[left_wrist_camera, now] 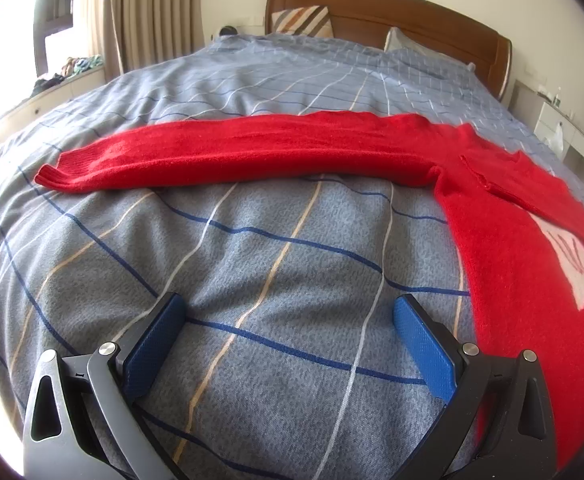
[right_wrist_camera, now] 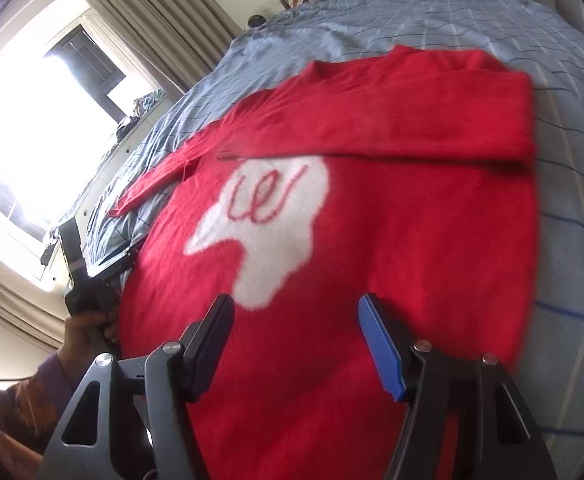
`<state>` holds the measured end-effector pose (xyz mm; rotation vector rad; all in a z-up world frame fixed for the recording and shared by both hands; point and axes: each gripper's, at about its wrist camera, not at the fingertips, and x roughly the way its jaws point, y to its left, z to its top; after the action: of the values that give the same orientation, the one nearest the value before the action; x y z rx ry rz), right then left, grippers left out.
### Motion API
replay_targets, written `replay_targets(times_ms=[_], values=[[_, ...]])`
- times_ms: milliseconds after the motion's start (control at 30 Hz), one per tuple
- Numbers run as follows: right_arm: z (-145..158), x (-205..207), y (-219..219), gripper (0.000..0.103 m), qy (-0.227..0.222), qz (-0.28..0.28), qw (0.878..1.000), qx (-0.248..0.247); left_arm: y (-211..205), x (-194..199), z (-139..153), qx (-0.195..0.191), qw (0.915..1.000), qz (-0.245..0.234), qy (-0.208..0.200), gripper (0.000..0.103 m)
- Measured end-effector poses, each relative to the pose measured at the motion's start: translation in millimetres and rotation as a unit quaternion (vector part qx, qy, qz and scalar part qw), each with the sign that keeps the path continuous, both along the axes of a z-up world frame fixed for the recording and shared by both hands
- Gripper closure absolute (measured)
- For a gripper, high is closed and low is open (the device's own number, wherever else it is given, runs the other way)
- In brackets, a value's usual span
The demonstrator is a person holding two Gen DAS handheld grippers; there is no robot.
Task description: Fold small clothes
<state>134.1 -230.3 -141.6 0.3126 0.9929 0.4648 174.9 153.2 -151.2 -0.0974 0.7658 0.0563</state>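
Red sweater [right_wrist_camera: 372,240] spread on the bed [left_wrist_camera: 251,260], one sleeve [left_wrist_camera: 231,152] stretched out.
Left gripper [left_wrist_camera: 287,320] released over the cover; right gripper [right_wrist_camera: 296,324] released above the sweater's body.

The sweater [right_wrist_camera: 372,240] lies flat on the bed [left_wrist_camera: 251,240], its neck toward the headboard [left_wrist_camera: 392,12]. One sleeve [left_wrist_camera: 231,152] stretches out from the sweater's body across the bedcover toward the window [right_wrist_camera: 31,132]; the other sleeve [right_wrist_camera: 392,120] lies folded across the sweater's chest, above the motif [right_wrist_camera: 263,220]. A pillow [left_wrist_camera: 304,20] leans against the headboard, beyond the sweater.
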Motion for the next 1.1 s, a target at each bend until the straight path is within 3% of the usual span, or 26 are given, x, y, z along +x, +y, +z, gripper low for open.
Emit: replay_targets(times_ms=[167,300,400,467,567,667,800,900,1033,1100], values=[[16.4,-79.9,-65.4,0.038,-0.03,-0.094,0.991,-0.096,-2.0,1.0,-0.7,0.011,0.9999,0.003,0.0,0.0],[31.9,-108.5,-38.9,0.038,-0.07,-0.066,0.989,-0.112,-3.1,0.2,-0.9,0.017,0.9998,0.005,-0.001,0.0],[11.2,-117.7,-1.5,0.038,-0.067,-0.034,0.986,-0.147,-3.1,-1.7,-0.9,0.018,0.9998,0.004,-0.001,0.0],[-9.8,-129.7,9.3,0.037,-0.056,-0.033,0.979,-0.194,-2.2,-2.6,-0.7,0.016,0.9999,0.001,0.0,0.0],[-17.9,-157.7,13.6,0.034,-0.092,-0.04,0.96,-0.262,-2.0,-3.4,-0.3,0.015,0.9999,-0.003,0.003,0.0],[-10.1,-172.0,2.5,0.034,-0.107,-0.068,0.957,-0.26,-1.2,-4.4,3.6,0.009,0.9999,-0.004,0.014,0.0],[18.3,-175.9,-19.7,0.033,-0.172,-0.151,0.945,-0.235,12.6,-9.8,25.7,-0.043,0.9986,-0.023,0.018,0.001],[14.7,-170.3,-30.4,0.031,-0.164,-0.173,0.945,-0.224,50.8,1.9,48.7,-0.097,0.9951,-0.007,0.017,0.001],[2.9,-161.1,-33.3,0.031,-0.128,-0.164,0.956,-0.206,134.7,33.5,52.6,-0.176,0.9813,0.063,0.046,0.001],[2.5,-161.6,-30.6,0.031,-0.131,-0.161,0.956,-0.206,174.1,46.2,41.5,-0.192,0.9718,0.121,0.065,0.001]])
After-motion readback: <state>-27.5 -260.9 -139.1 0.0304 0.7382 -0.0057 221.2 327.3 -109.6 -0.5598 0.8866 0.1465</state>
